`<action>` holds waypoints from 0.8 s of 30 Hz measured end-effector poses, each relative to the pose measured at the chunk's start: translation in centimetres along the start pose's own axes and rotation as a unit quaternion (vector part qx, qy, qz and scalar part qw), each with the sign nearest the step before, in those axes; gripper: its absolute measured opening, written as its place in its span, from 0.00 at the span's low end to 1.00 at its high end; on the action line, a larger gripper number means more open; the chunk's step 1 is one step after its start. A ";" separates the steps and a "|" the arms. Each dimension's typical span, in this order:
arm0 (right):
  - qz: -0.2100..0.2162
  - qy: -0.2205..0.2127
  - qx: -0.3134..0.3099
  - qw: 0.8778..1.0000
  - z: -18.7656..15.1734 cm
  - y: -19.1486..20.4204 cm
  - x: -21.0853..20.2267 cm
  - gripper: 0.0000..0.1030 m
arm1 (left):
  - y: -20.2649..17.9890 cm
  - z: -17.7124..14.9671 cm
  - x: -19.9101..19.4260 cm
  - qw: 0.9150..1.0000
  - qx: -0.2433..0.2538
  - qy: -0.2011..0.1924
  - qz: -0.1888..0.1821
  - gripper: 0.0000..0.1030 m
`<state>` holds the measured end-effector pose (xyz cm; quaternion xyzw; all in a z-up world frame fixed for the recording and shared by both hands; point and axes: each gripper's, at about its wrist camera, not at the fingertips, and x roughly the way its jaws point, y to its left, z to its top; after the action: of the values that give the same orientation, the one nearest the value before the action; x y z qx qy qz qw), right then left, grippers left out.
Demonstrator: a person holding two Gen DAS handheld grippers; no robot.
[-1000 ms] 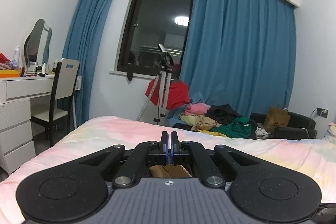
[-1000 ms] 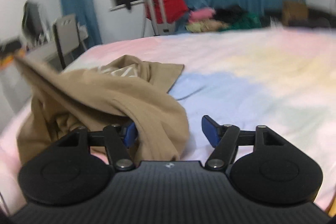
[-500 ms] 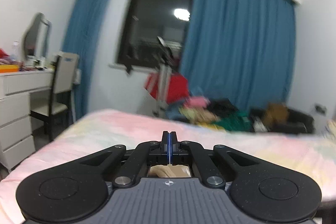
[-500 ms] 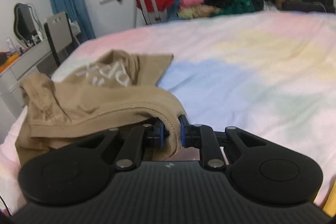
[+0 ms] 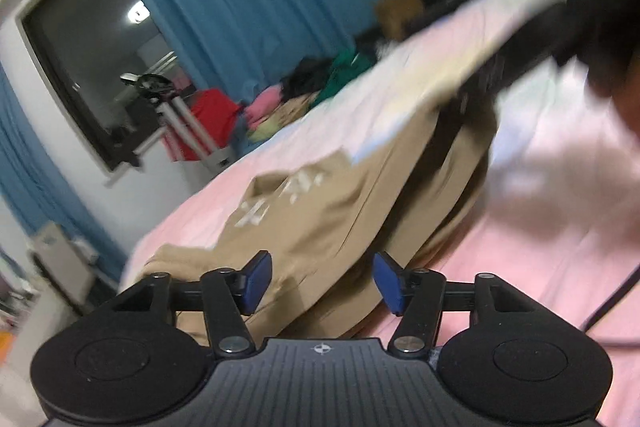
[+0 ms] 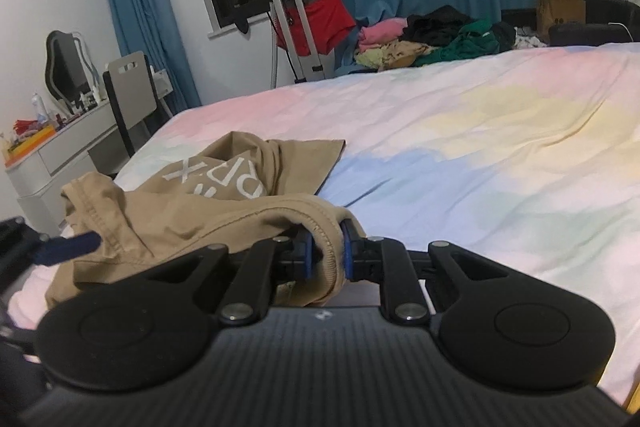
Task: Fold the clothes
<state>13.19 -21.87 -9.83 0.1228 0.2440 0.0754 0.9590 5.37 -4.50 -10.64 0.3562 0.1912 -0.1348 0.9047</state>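
Note:
A tan garment with white lettering lies bunched on the near left part of the pastel bed. My right gripper is shut on a rolled hem of it, and the cloth bulges out between the blue pads. In the left wrist view the picture is tilted and blurred. My left gripper hangs low over the tan garment with its jaws opening. Cloth lies under the gap, and the pads do not press on it. One blue pad of the left gripper shows at the left edge of the right wrist view.
Beyond the bed's far edge lies a pile of mixed clothes. Around it are a metal stand with red cloth, a paper bag and a dark sofa. A chair and a white dresser stand left of the bed.
The left gripper rolled and dropped from facing the window to the garment, and its jaws went from shut to open. The right gripper closed on the hem and has held still since.

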 end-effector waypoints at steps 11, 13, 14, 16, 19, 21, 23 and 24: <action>0.018 0.002 0.033 0.999 0.0 -1.1 0.3 0.17 | 1.4 0.0 2.2 0.988 0.001 0.006 0.151 0.64; 0.023 0.001 0.038 0.999 0.0 -1.3 0.3 0.17 | 2.5 0.6 2.5 0.982 -0.016 -0.002 0.186 0.68; 0.027 0.002 0.043 0.999 0.1 -1.5 0.3 0.17 | 3.0 0.8 2.5 0.979 -0.023 -0.006 0.203 0.70; 0.026 0.001 0.045 0.999 0.1 -1.6 0.4 0.17 | 3.9 1.1 2.6 0.970 -0.031 0.000 0.241 0.70; 0.020 0.006 0.049 0.999 0.0 -1.8 0.8 0.17 | 5.3 1.1 3.1 0.964 -0.042 0.030 0.262 0.71; 0.017 0.008 0.049 0.999 -0.1 -1.7 0.9 0.21 | 6.2 1.0 2.6 0.961 -0.072 0.031 0.265 0.71; 0.012 0.009 0.043 0.999 -0.2 -1.5 0.8 0.26 | 7.0 1.4 1.6 0.958 -0.109 0.009 0.264 0.71; 0.005 0.008 0.034 0.999 -0.2 -1.3 0.8 0.34 | 7.4 1.7 0.8 0.956 -0.129 -0.005 0.263 0.71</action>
<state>13.90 -22.93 -10.75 0.1561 0.2537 0.0732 0.9518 9.33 -0.53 -5.44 0.2737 0.1021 0.1323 0.9472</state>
